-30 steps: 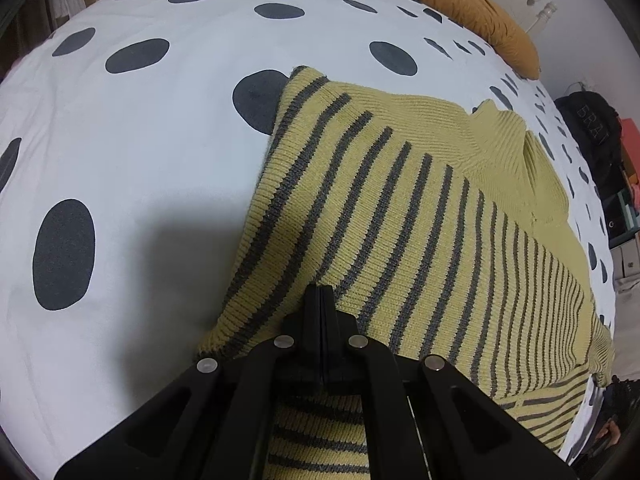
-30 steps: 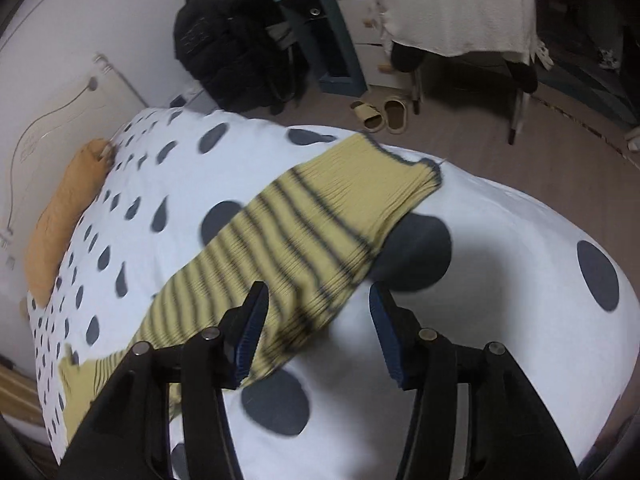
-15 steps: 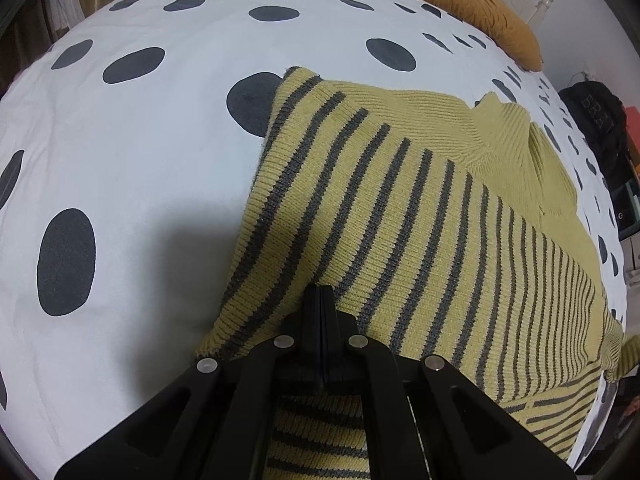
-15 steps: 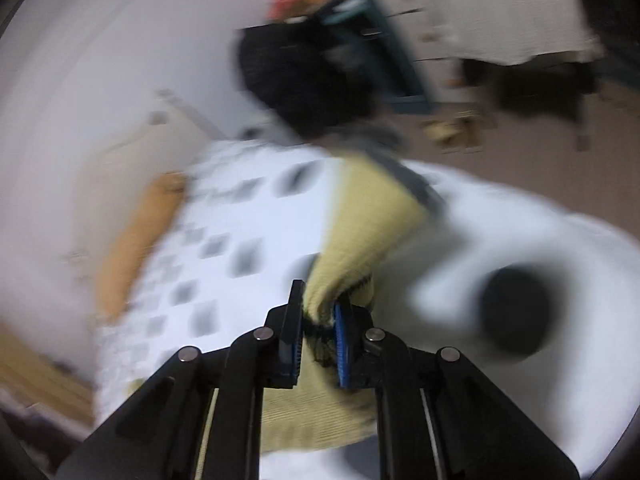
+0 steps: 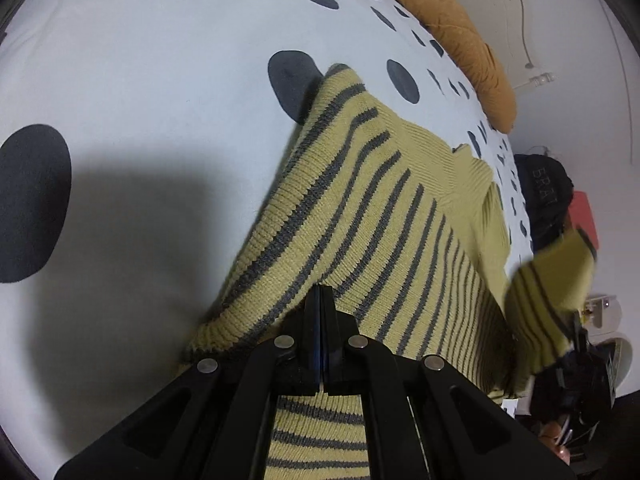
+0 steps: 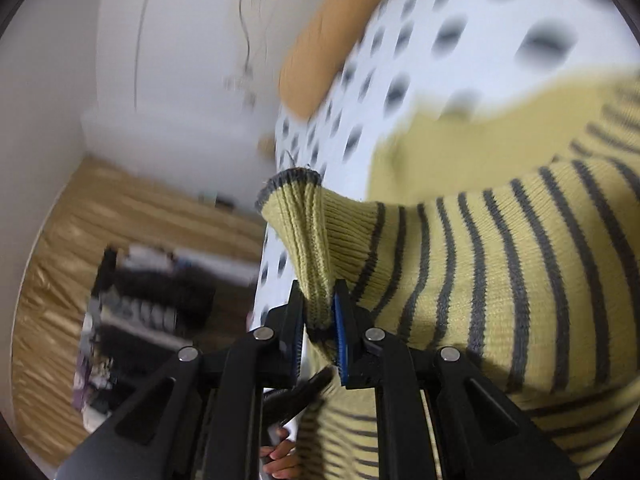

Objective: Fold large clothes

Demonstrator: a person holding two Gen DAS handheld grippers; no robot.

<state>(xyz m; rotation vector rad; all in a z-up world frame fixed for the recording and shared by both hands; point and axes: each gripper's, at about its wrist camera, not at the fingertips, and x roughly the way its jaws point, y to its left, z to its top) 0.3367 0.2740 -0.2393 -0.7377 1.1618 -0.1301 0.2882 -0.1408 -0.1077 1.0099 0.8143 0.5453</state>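
Across the bed (image 5: 132, 80), a white cover with dark spots, wide and bare on the near left side of the left wrist view, shadowed just beside the knit. Spread over the bed's middle toward its right edge, a yellow sweater (image 5: 360, 216) with grey stripes, one folded layer lying over the body, plain yellow collar part toward the head of the bed. Along the head edge, an orange pillow (image 5: 456, 36) against the white wall, well apart from the sweater. Past the right edge, a black bag (image 5: 544, 196) on the floor side. Left gripper (image 5: 321, 316) fully closed, fingers pressed together on the striped hem nearest the foot edge, fabric above and below the tips. Right gripper (image 6: 320, 312) clamped narrow on the sleeve (image 6: 296, 216) at its ribbed, grey-trimmed cuff, knit bunched between the blue pads; jaws just closed in on it. Sleeve lifted off the bed, held over the striped body, seen in the left wrist view raised at the right edge. Background blurred in the right wrist view; wooden floor and dark clutter beyond the bed's side.
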